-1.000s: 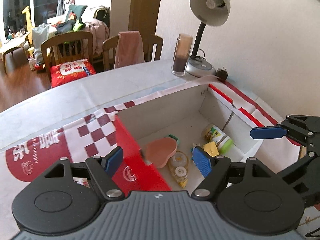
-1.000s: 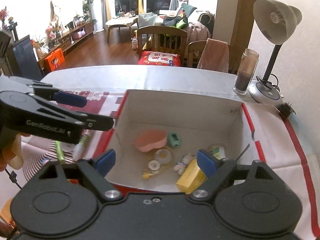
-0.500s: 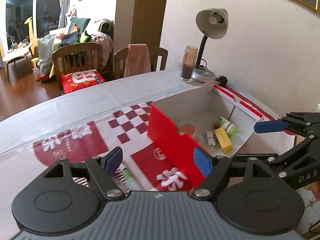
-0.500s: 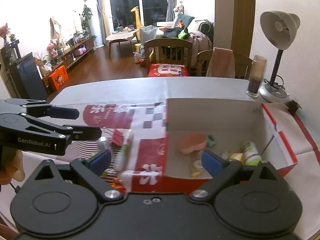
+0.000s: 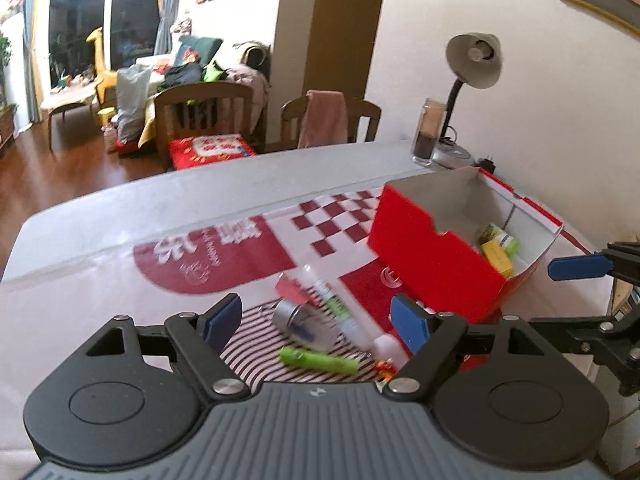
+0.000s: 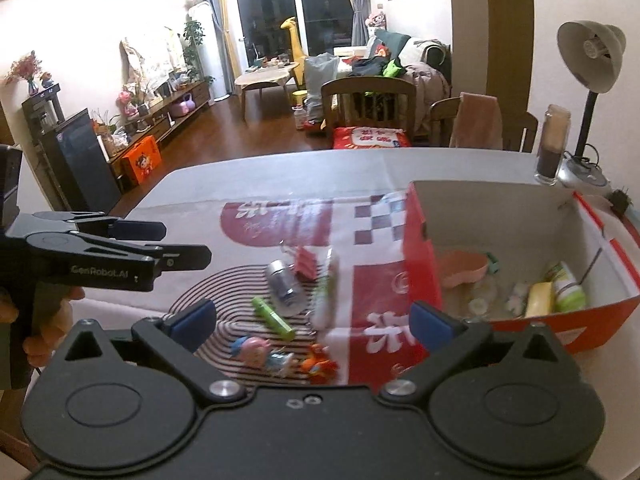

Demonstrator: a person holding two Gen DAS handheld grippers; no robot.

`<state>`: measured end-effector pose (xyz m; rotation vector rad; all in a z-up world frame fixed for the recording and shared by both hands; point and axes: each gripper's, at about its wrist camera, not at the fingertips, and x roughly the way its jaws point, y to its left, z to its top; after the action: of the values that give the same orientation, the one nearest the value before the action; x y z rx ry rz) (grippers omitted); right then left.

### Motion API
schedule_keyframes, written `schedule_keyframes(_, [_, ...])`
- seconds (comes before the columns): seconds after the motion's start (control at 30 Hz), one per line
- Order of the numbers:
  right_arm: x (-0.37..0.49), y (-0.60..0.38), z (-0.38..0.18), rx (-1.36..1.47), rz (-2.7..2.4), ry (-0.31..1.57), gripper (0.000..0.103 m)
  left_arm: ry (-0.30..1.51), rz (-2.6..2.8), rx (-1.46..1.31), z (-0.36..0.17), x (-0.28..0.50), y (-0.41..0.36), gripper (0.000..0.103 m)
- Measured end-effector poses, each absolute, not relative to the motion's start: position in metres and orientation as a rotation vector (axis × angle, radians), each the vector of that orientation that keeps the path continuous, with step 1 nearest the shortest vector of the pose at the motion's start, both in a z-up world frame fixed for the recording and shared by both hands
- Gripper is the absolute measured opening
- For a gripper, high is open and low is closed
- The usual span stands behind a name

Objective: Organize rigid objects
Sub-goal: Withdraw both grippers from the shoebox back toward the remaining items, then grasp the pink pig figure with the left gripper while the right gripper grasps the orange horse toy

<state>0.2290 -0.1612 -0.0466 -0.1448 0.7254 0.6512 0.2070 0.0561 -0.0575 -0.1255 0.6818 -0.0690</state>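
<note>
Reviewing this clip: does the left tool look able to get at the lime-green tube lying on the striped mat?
Probably yes: the left tool is open and empty, and the lime-green tube lies uncovered just ahead of it.

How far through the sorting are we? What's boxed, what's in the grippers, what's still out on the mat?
Boxed: the red box holds a pink dish, a yellow block and a green-capped bottle, among others.

In hand: nothing; left gripper and right gripper are both open and empty.

Left on the mat: silver can, green tube, white tube, red clip and small figurines.
</note>
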Motion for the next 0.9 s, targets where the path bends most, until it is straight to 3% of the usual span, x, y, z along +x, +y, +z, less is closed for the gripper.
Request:
schedule_keyframes(0.6, [0.221, -0.151, -0.113, -0.27, 0.589, 0.812, 0.102, 0.739, -0.135, -0.127, -0.126, 0.18, 0.049, 0.082])
schedule_keyframes(0.9, [0.225, -0.145, -0.145, -0.416, 0.656, 0.813, 0.092, 0.773, -0.16, -0.041, -0.154, 0.197, 0.021, 0.082])
